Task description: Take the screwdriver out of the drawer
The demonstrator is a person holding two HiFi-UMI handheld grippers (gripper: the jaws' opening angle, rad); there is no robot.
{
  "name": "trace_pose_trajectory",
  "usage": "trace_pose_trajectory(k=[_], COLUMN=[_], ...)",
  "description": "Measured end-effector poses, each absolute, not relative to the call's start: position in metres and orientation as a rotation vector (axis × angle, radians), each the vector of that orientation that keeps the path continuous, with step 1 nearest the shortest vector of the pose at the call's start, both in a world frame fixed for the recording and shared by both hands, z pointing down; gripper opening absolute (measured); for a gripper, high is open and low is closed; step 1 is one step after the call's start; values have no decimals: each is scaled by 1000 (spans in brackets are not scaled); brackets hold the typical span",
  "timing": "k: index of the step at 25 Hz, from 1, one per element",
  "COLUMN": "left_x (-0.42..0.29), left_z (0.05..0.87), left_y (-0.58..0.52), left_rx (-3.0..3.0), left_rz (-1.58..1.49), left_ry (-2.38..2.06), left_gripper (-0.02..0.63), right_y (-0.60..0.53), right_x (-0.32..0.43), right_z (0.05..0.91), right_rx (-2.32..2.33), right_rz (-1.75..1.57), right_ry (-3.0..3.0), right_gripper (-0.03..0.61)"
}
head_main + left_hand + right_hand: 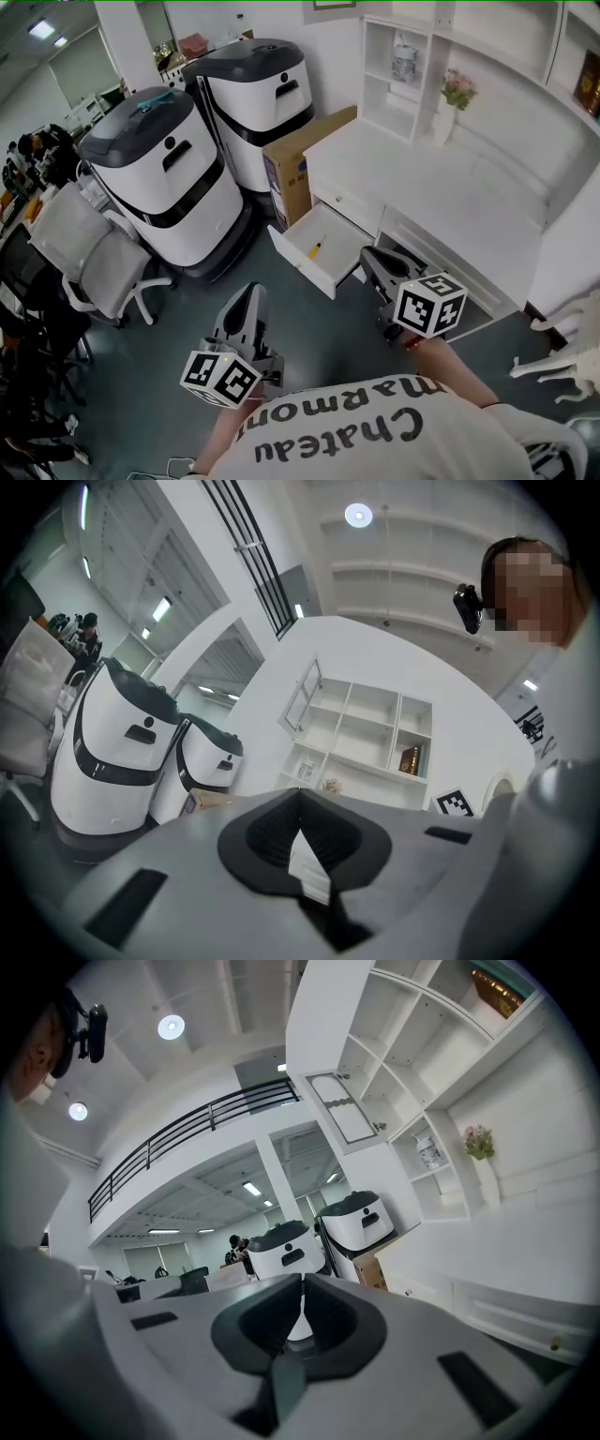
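Note:
An open white drawer point(298, 265) juts out from the desk's left end in the head view. A small screwdriver point(317, 247) with a yellow handle lies inside it. My right gripper point(368, 254) is just right of the drawer, level with its front, jaws shut and empty. My left gripper point(251, 292) hangs over the floor short of the drawer's front, also shut with nothing in it. In the left gripper view the left gripper point(300, 795) points toward the shelves. The right gripper point(302, 1280) faces two white machines in the right gripper view; the drawer is hidden in both.
Two white-and-grey machines point(167, 183) point(255, 94) stand left of the desk, a cardboard box point(302, 161) wedged against it. The white desk point(450, 192) carries a flower vase point(450, 105). Office chairs point(94, 258) sit far left, white chair legs point(562, 361) at right.

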State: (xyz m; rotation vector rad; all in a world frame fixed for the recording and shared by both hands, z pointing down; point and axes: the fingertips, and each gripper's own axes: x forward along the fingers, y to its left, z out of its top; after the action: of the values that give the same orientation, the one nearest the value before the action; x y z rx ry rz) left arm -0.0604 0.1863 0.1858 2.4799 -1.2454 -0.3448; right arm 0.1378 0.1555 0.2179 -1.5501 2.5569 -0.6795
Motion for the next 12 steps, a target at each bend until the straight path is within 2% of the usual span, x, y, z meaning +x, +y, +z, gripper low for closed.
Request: trace_pose_trajectory(k=[12], left_x=[-23], left_z=[185], left_y=[174], left_rx=[2531], left_rz=[-340], left_ry=[-1207], left_gripper=[23], right_y=[150], right_x=[181], right_z=[223], right_rx=[-1580], right_rz=[-663], right_ry=[2495], right_gripper=[29])
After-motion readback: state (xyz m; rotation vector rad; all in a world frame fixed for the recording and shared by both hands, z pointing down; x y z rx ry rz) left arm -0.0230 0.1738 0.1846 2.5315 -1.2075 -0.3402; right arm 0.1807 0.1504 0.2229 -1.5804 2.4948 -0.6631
